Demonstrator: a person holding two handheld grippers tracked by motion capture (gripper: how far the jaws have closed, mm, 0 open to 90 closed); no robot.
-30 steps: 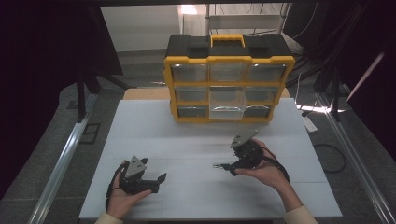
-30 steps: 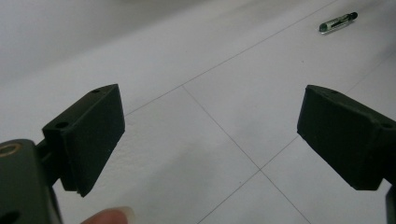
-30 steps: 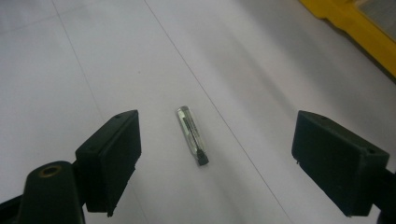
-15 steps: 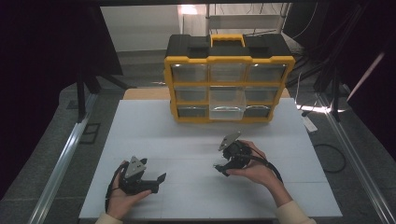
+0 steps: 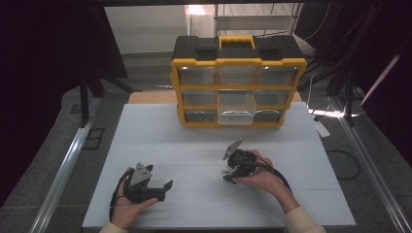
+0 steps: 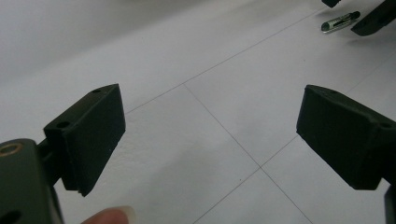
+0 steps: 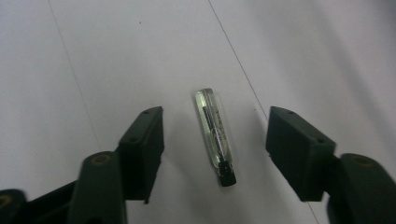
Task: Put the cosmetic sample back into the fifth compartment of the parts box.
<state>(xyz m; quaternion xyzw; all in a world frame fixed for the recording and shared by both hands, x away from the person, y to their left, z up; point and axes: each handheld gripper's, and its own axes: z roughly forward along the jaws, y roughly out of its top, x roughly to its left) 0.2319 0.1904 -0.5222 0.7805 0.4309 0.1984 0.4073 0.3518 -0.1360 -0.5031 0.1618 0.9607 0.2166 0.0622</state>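
While the right tongs (image 5: 228,174) hang low over the white panelled bench (image 5: 194,145), a small clear cylindrical bit with a black end cap (image 7: 215,135) lies flat on the bench surface between their two black jaws, touching neither. In the right gripper view the bit runs from about 12 o'clock down to 6 o'clock, black cap at the 6 o'clock end, with the jaws standing off at 9 and 3 o'clock; gaps of bare bench show on both sides, so these tongs are released, though their jaws have just been closing in around the bit. In the high view the right tongs sit a little toward 4 o'clock from bench centre, the person's right hand (image 5: 265,177) wrapped round the body, a cable trailing off toward 4 o'clock. The left tongs (image 5: 163,189) rest at about 7 o'clock on the bench, held in the left hand (image 5: 127,206), jaws spread wide and released, with bare bench between them. The left gripper view shows the same bit (image 6: 340,22) far off at 1 o'clock, beside the dark jaws of the other tongs. A yellow-and-black plastic organiser case with clear drawers (image 5: 238,87) stands at 12 o'clock on the bench's far edge; its middle clear drawer (image 5: 235,109) is pulled out.
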